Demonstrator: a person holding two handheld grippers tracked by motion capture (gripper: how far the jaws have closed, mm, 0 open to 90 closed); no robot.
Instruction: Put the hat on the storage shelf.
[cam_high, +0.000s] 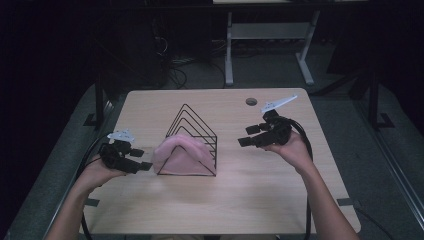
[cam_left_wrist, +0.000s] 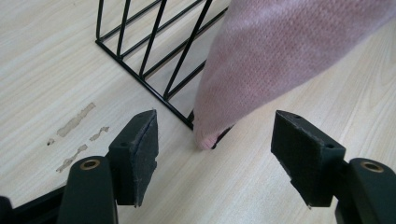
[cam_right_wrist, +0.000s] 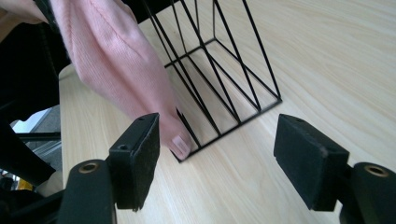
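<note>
At the centre of the high view a black wire rack (cam_high: 192, 142) stands on the wooden table (cam_high: 225, 200), with a pink knitted cloth (cam_high: 180, 155) draped over its lower-left side. The left gripper (cam_high: 141, 159) sits at centre-left of that frame just beside the cloth, jaws spread wide and empty — in the left gripper view the cloth's (cam_left_wrist: 280, 60) lowest tip hangs at the rack's (cam_left_wrist: 154, 51) corner, ahead of the gap and between the two pads without touching either. The right gripper (cam_high: 248, 136), right of centre, is likewise wide open and holding nothing — in its own view the cloth (cam_right_wrist: 116, 60) falls from the upper left, its end passing just behind the left pad, the rack (cam_right_wrist: 224, 74) beyond.
</note>
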